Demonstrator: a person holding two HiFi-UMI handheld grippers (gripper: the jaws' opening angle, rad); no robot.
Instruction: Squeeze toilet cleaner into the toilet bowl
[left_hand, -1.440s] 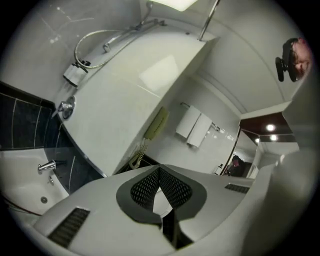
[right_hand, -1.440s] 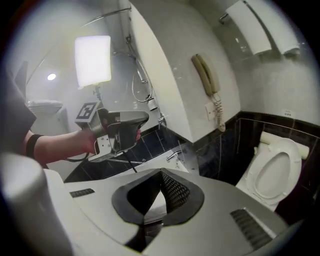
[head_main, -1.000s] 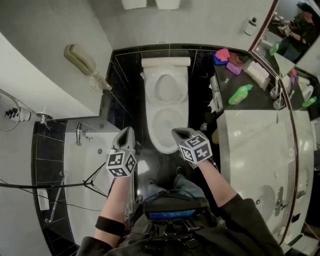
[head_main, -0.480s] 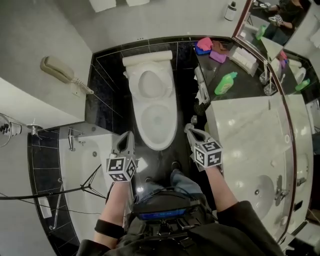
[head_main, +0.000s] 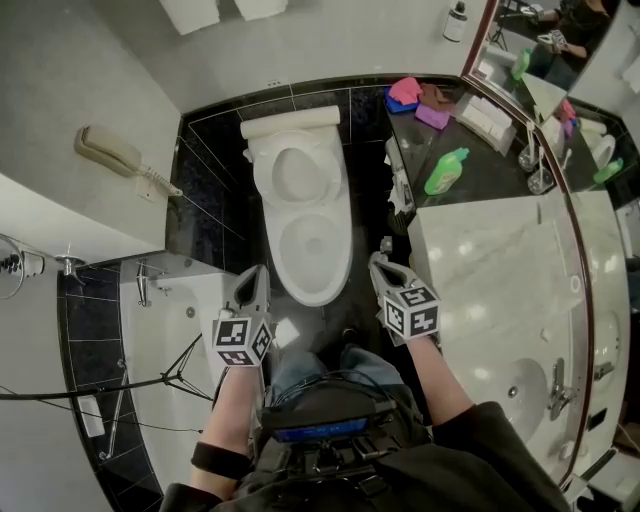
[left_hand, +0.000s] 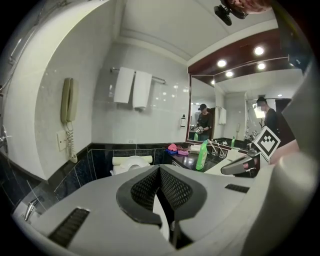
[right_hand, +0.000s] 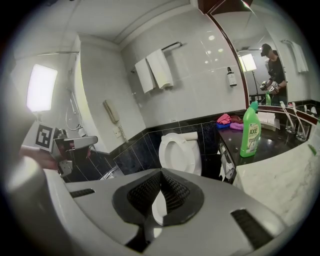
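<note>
Both claws are fully closed and hold nothing: left claw (head_main: 253, 278) sits just off one side of the toilet's (head_main: 313, 250) front rim, right claw (head_main: 381, 266) just off the other side, neither touching it. The toilet lid (head_main: 296, 170) is raised and the bowl is open. The green toilet cleaner bottle (head_main: 445, 171) stands upright on the dark bench (head_main: 490, 178) beside the toilet on the right-claw side, about level with the lid and well apart from both claws; pink and purple cloths (head_main: 420, 100) lie on the bench beyond it, near the wall behind the toilet.
</note>
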